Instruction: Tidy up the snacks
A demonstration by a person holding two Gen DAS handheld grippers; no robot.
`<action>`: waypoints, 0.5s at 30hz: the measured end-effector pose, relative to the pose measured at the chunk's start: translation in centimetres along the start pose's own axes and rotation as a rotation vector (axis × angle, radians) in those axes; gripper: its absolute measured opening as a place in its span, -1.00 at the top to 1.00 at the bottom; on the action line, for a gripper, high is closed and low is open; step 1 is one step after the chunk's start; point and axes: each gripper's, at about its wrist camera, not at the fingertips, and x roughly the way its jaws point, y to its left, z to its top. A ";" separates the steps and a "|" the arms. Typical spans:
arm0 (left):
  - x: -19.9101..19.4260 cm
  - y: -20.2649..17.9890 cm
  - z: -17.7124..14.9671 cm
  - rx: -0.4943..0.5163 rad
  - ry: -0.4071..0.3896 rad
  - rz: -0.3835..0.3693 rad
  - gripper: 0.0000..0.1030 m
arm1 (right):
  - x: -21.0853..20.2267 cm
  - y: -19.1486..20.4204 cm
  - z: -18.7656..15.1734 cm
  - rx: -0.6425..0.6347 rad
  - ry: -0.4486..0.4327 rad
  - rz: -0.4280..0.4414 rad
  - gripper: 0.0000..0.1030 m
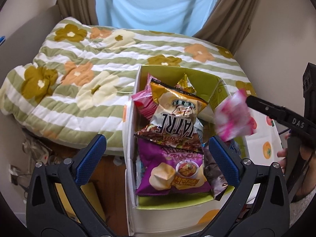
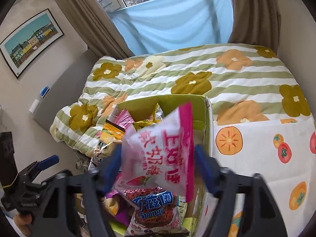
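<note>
A white box with green lining (image 1: 130, 138) stands beside the bed, full of snack bags: a purple chip bag (image 1: 169, 171), a gold and brown chip bag (image 1: 175, 116) and others. My left gripper (image 1: 156, 158) is open and empty, just above the box's near end. My right gripper (image 2: 158, 169) has its jaws wide, with a blurred pink and white snack bag (image 2: 164, 154) between them above the box (image 2: 207, 122). Whether the pads touch it I cannot tell. That bag (image 1: 235, 116) shows at the right finger's tip in the left view. A brown Sponge bag (image 2: 156, 211) lies below.
A bed with a green striped floral quilt (image 1: 88, 75) lies behind and left of the box. A white bag with orange fruit prints (image 2: 266, 158) stands right of the box. Curtains and a blue cloth (image 1: 152, 2) hang at the back. Wooden floor with clutter (image 1: 39, 152) lies at left.
</note>
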 end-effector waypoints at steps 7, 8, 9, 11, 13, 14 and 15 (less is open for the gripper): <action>-0.9 -0.5 -1.7 0.050 -0.028 0.048 -0.99 | -1.8 -1.2 -2.9 0.052 -0.027 -0.127 -0.83; -1.2 -0.7 -1.8 0.048 -0.030 0.044 -0.99 | -2.1 -1.3 -3.5 0.053 -0.026 -0.123 -0.83; -1.6 -1.0 -2.0 0.046 -0.035 0.040 -0.99 | -2.3 -1.3 -3.7 0.053 -0.028 -0.121 -0.83; -2.5 -1.6 -2.2 0.050 -0.047 0.039 -0.99 | -3.0 -1.2 -4.2 0.051 -0.032 -0.115 -0.82; -3.8 -2.5 -2.4 0.058 -0.067 0.053 -0.99 | -4.1 -1.1 -4.5 0.047 -0.048 -0.102 -0.82; -4.9 -3.1 -2.6 0.061 -0.086 0.060 -0.99 | -4.9 -1.1 -4.5 0.040 -0.059 -0.094 -0.82; -5.7 -3.6 -2.7 0.062 -0.099 0.062 -0.99 | -5.4 -0.9 -4.5 0.035 -0.069 -0.089 -0.82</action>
